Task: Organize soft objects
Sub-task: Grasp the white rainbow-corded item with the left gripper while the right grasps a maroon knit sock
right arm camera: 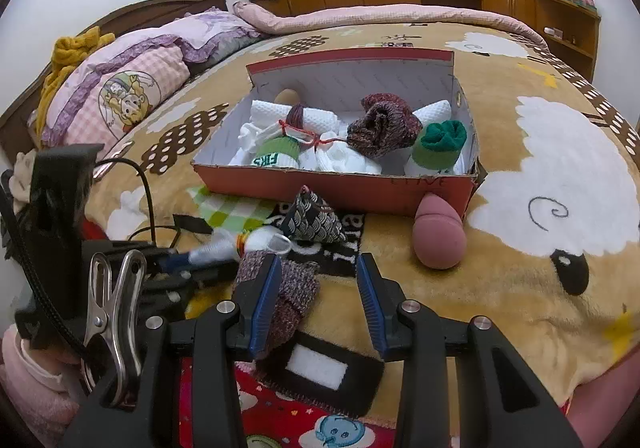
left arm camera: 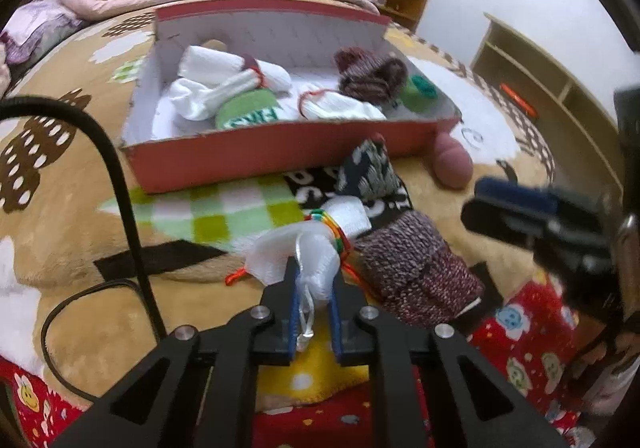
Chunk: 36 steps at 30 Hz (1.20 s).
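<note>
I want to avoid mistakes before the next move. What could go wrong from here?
1. The left claw pinches only the thin edge of the white mesh bundle, so it may slip out when lifted.
2. The bundle's coloured string lies against the maroon knitted sock and might drag it along.
3. The red box is already crowded, so a dropped bundle may rest on other items or roll out.

Red box [right arm camera: 332,184] at 12 o'clock, open, white inside, packed with rolled socks. White mesh pouch [left arm camera: 296,256] with rainbow tie lies at 6 o'clock. Maroon knit sock [left arm camera: 416,272] touches it at 3 o'clock. Patterned dark pouch [right arm camera: 312,220] and pink sponge [right arm camera: 438,236] lie just in front of box.
</note>
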Available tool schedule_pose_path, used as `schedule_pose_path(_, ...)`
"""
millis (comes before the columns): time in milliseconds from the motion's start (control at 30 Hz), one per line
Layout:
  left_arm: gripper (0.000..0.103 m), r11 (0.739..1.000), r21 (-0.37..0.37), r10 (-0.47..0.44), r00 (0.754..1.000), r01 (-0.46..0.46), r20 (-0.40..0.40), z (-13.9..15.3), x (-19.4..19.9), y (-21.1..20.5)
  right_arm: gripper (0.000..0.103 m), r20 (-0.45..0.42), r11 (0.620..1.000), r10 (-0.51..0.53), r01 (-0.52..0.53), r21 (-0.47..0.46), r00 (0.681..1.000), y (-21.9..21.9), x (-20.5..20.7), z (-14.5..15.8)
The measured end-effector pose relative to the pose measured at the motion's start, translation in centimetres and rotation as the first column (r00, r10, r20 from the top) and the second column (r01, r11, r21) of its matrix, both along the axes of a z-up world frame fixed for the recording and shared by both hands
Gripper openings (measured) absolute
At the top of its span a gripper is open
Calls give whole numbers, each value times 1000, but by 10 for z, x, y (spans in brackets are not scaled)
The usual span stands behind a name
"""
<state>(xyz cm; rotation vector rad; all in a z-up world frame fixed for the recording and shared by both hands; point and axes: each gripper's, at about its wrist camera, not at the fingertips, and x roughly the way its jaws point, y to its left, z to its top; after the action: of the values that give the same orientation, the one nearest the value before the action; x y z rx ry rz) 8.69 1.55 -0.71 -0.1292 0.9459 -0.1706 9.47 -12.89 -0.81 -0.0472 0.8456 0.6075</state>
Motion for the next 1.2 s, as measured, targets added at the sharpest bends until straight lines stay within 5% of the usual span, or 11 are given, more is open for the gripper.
schedule_pose_path(467,12,987,-62,147,989,-146,16,7,-5,38,40,-36,998,68,-67,19,997,15,-13,-8)
schedule_pose_path(533,12,986,-62,156,988,-155,11,5,-5,40,50,-33,997,83,-82,9,996,21,-15,-10)
schedule_pose_path(833,12,984,-74,162,987,-162,-5,-1,-4,43,51,-47,991,106,-110,-81,993,40,-18,-33)
schedule_pose_path(1200,12,984,-73,163,987,-164,-9,-2,-3,42,51,-52,992,102,-105,-71,993,39,-15,-36)
